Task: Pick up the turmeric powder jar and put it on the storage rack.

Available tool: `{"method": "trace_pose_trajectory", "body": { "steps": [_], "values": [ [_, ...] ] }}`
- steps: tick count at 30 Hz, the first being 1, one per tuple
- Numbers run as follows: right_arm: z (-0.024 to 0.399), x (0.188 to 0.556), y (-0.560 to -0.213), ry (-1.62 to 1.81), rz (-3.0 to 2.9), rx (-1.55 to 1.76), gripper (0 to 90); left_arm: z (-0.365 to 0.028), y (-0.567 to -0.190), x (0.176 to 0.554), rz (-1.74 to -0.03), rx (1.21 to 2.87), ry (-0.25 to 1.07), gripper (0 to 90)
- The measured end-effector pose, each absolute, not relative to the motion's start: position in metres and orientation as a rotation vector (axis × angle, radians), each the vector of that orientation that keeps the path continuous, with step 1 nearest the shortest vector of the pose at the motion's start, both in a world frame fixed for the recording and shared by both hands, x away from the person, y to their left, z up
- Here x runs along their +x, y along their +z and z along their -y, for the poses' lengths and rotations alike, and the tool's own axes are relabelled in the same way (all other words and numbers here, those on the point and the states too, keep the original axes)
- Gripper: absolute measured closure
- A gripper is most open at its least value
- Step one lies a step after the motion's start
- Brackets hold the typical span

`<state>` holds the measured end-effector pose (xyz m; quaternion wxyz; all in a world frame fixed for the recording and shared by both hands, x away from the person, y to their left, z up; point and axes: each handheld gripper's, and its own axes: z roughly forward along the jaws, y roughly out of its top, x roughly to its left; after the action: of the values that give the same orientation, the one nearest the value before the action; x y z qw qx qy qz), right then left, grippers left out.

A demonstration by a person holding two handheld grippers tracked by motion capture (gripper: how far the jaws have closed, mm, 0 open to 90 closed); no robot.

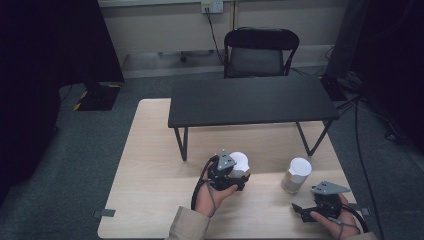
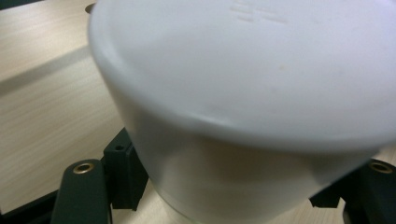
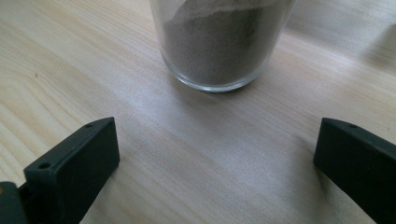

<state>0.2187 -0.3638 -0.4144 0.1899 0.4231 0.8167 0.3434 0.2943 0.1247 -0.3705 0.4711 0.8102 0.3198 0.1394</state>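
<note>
Clamping a white-lidded jar (image 1: 239,165), the left hand-held gripper (image 1: 231,176) hovers over the bench (image 1: 150,170); the right hand-held gripper (image 1: 306,210) (jaws spread wide) faces a powder-filled glass jar (image 1: 296,175) — apart.

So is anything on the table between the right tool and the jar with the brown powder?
Nothing visible: bare wood table lies between the open right tool and the jar, which stands just ahead of its jaws.

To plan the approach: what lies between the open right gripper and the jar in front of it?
Bare wooden table, in the right gripper view.
</note>
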Motion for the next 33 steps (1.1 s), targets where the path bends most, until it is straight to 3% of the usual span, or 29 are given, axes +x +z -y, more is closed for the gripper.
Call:
{"method": "trace_pose_trajectory", "body": {
  "steps": [33],
  "values": [
    [0.364,0.219,-0.414,0.965,-2.296,1.188,0.0,-0.115,-0.304,0.316,-0.718,1.999,0.36,29.8]
  ]
}}
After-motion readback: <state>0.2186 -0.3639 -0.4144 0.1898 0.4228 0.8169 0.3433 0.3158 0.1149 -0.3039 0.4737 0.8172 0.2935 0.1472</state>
